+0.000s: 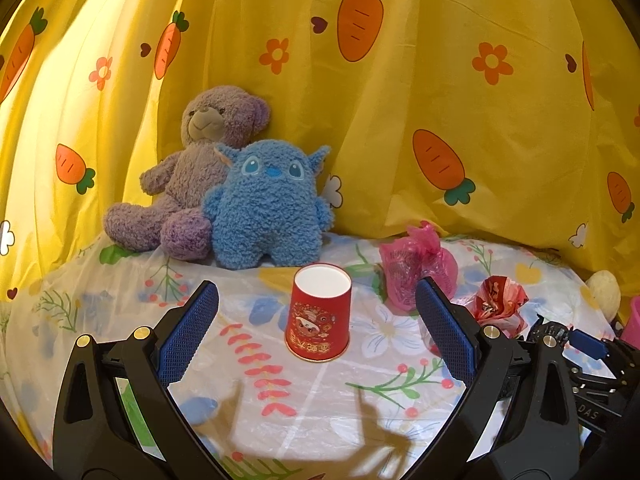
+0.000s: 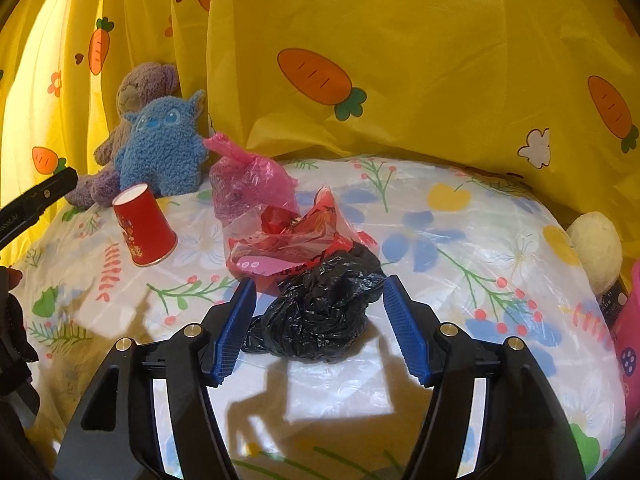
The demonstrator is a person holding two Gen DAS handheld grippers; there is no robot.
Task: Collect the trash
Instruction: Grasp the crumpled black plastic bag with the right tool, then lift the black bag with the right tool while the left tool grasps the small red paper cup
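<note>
A red paper cup (image 1: 318, 320) stands white end up on the flowered table cover (image 1: 120, 320), just beyond and between the fingers of my left gripper (image 1: 316, 284), which is open and apart from it. To its right lie a knotted pink plastic bag (image 1: 416, 268) and a crumpled red wrapper (image 1: 500, 304). In the right wrist view a crumpled black plastic bag (image 2: 320, 320) lies between the blue pads of my right gripper (image 2: 320, 280), which stands open around it without squeezing it. The red wrapper (image 2: 292, 236), pink bag (image 2: 248, 184) and cup (image 2: 144, 228) lie beyond.
A purple teddy bear (image 1: 200, 160) and a blue plush toy (image 1: 268, 208) sit at the back left against a yellow carrot-print curtain (image 1: 440, 80). A cream plush thing (image 2: 596, 248) and a pink container (image 2: 628, 336) are at the table's right edge.
</note>
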